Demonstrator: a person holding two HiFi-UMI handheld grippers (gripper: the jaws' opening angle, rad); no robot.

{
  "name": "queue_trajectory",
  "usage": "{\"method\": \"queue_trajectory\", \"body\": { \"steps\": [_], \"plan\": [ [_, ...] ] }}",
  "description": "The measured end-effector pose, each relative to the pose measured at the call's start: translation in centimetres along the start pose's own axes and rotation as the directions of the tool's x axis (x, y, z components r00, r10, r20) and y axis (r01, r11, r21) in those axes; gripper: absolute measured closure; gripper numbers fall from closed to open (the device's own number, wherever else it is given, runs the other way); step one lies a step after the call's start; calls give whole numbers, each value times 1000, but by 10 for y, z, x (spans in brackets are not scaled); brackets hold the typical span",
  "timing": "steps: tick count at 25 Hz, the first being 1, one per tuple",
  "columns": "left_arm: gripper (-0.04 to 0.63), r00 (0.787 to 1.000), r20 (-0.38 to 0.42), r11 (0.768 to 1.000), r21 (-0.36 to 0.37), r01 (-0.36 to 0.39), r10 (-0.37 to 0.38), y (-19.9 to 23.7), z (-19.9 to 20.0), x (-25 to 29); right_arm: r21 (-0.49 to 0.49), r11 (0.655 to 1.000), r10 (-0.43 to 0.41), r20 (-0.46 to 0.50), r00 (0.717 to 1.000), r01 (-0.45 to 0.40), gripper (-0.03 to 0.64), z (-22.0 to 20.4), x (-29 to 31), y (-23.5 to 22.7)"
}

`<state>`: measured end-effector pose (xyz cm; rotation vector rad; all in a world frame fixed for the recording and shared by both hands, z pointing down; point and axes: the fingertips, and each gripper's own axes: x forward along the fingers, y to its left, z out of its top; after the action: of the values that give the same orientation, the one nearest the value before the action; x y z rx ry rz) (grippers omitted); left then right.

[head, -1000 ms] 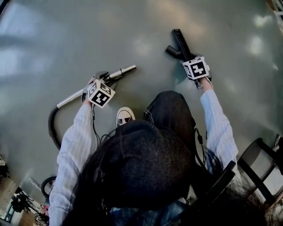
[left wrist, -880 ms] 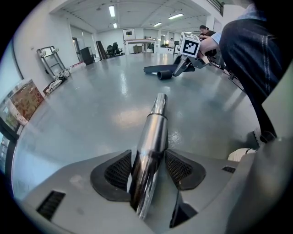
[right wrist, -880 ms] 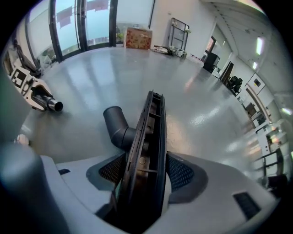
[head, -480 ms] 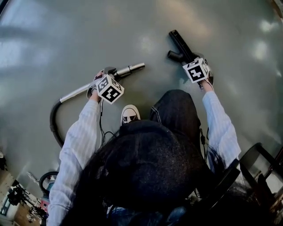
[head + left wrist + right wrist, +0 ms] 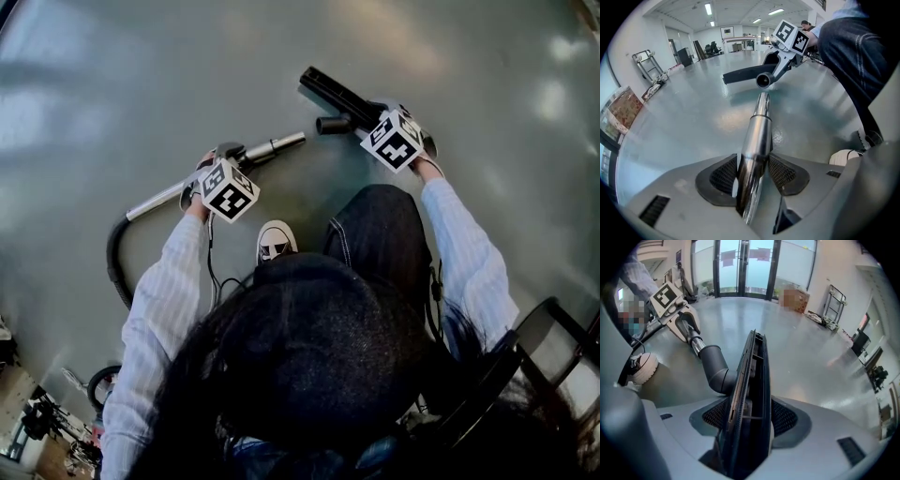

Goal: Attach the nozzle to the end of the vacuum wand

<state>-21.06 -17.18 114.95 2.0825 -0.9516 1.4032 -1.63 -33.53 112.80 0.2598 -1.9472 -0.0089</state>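
My left gripper (image 5: 223,161) grips the shiny metal vacuum wand (image 5: 272,147). The tube (image 5: 756,140) runs out between the ribbed pads (image 5: 723,176), which have just been closing and press on both its sides. My right gripper (image 5: 377,116) is shut on the black floor nozzle (image 5: 333,91), held on edge between the jaws (image 5: 749,394). The nozzle's grey elbow neck (image 5: 716,369) points at the wand's free end (image 5: 295,140), with a short gap between them. In the left gripper view the neck's round opening (image 5: 762,80) faces the wand tip.
The black hose (image 5: 112,262) curves from the wand's rear along the grey floor. A white-toed shoe (image 5: 272,242) and a dark trouser knee (image 5: 380,230) lie between my arms. A black chair (image 5: 548,347) stands at lower right. A cardboard box (image 5: 796,298) sits far off by glass doors.
My right gripper has swung left and rolled with the nozzle, so its neck now faces the wand's end. The left gripper and wand have stayed almost in place.
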Motion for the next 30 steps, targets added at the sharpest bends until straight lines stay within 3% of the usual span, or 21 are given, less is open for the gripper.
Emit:
{"method": "queue_trajectory", "body": {
  "steps": [6,22,30],
  "plan": [
    [387,999,30,1000,-12,-10,11,4,12,-19,-149,989,16,-20,1000,-19,347,15,-2,9],
    [394,1000,26,1000,-8,-9,9,5,-4,-22,-250,968,-27,-57,998,12,348,50,8,27],
    [405,1000,16,1000,14,-9,9,-1,5,-21,-391,920,-74,-90,993,34,348,62,1,23]
  ]
}}
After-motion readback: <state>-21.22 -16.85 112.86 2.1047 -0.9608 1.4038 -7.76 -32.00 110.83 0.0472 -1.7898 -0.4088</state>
